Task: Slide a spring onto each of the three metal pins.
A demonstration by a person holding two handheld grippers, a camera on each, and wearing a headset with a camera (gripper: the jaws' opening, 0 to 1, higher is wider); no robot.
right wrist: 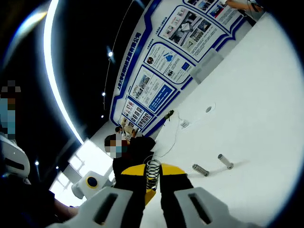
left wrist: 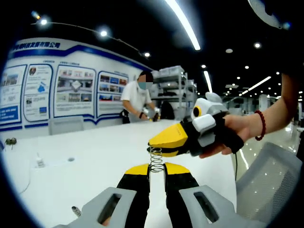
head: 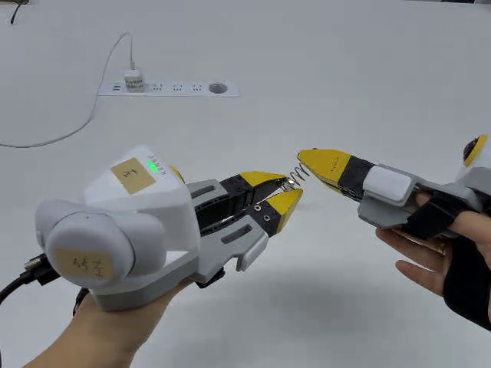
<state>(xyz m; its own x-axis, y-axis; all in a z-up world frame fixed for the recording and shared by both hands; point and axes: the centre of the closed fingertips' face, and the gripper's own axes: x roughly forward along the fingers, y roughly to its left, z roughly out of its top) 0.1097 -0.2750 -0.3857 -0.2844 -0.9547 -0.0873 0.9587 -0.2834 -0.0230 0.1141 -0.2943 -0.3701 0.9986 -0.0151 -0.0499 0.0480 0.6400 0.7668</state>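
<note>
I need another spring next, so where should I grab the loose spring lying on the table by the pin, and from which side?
Probably across its middle coils, coming down from above. The loose spring lies on its side on the table, apart from the pin, so both flanks are free and its open ends would be left clear for threading.

Overhead strip lights point(left wrist: 183, 23) shine above a poster wall point(left wrist: 71, 90) and white workbench point(head: 322, 46).
</note>
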